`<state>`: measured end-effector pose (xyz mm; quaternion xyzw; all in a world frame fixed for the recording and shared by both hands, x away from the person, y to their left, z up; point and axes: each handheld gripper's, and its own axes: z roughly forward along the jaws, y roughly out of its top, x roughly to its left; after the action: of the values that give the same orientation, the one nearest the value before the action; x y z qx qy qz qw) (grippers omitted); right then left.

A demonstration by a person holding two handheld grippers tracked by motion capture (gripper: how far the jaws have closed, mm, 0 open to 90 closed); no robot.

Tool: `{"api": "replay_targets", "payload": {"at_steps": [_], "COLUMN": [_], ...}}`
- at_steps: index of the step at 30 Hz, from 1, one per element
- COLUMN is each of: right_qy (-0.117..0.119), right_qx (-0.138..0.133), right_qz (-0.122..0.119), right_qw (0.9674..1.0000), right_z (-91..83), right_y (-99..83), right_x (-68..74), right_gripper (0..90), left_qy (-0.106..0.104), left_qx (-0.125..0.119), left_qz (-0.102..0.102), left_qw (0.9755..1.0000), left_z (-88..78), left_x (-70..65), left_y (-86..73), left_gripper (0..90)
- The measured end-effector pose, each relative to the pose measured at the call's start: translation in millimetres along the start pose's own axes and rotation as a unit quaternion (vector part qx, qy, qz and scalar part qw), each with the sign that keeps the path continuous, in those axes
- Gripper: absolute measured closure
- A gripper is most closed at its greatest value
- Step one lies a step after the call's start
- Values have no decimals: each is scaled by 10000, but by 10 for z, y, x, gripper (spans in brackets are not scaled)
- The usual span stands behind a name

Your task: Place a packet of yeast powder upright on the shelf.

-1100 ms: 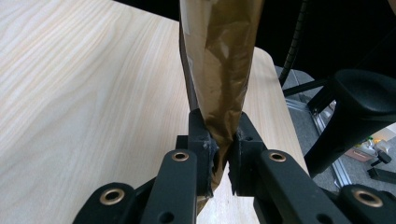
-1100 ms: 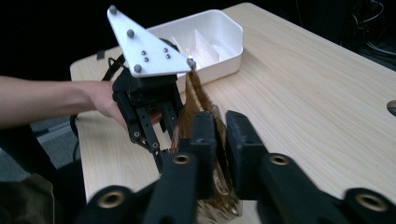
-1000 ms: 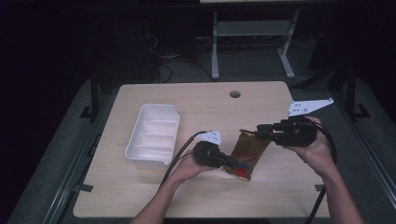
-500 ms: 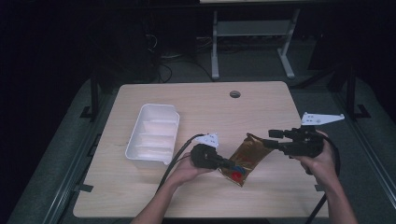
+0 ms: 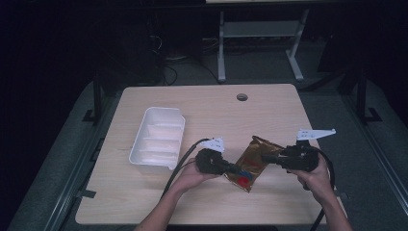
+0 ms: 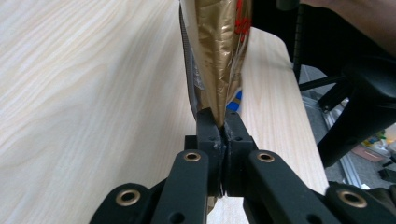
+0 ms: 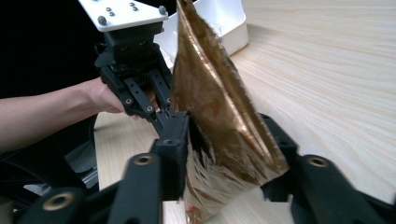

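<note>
Gold pouch (image 5: 253, 160) lower now, left claw (image 5: 234, 169) clamped on it, right claw (image 5: 267, 158) just closing around it

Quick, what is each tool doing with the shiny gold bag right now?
Left tool: closed tight on one end of the gold bag.
Right tool: jaws around the bag's other end, just been closing; a firm pinch cannot be told.

Tray (image 5: 158, 139) on table (image 5: 269, 108) left; pouch (image 5: 252, 159) right, btwn hand-held grippers.
</note>
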<state>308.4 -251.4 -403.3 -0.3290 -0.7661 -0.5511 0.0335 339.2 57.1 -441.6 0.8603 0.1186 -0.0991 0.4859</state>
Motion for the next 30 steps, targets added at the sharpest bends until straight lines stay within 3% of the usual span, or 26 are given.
{"api": "replay_targets", "payload": {"at_steps": [4, 9, 12, 20, 30], "right_qy": [38, 7, -102, -303, -483], "right_qx": [73, 134, 164, 215, 313], "right_qz": [-72, -208, -326, -443, -522], "right_qw": [9999, 9997, 9993, 9983, 9970], "right_z": [9, 15, -21, -82, -70], "right_y": [55, 116, 199, 355, 604], "right_x": [58, 121, 161, 160, 159], "right_gripper": [777, 807, 814, 819, 819], "left_qy": [123, 420, 673, 867, 1013], "left_qx": [-45, 22, -56, -12, 233], "left_qz": [-15, 147, 196, 339, 581], "left_qw": [9999, 9990, 9975, 9957, 9929], "left_z": [-48, -95, -172, -257, -302], "left_x": [-9, -72, -123, -212, -373], "left_y": [-14, 9, 19, -7, -98], "left_gripper": [824, 744, 633, 575, 511]}}
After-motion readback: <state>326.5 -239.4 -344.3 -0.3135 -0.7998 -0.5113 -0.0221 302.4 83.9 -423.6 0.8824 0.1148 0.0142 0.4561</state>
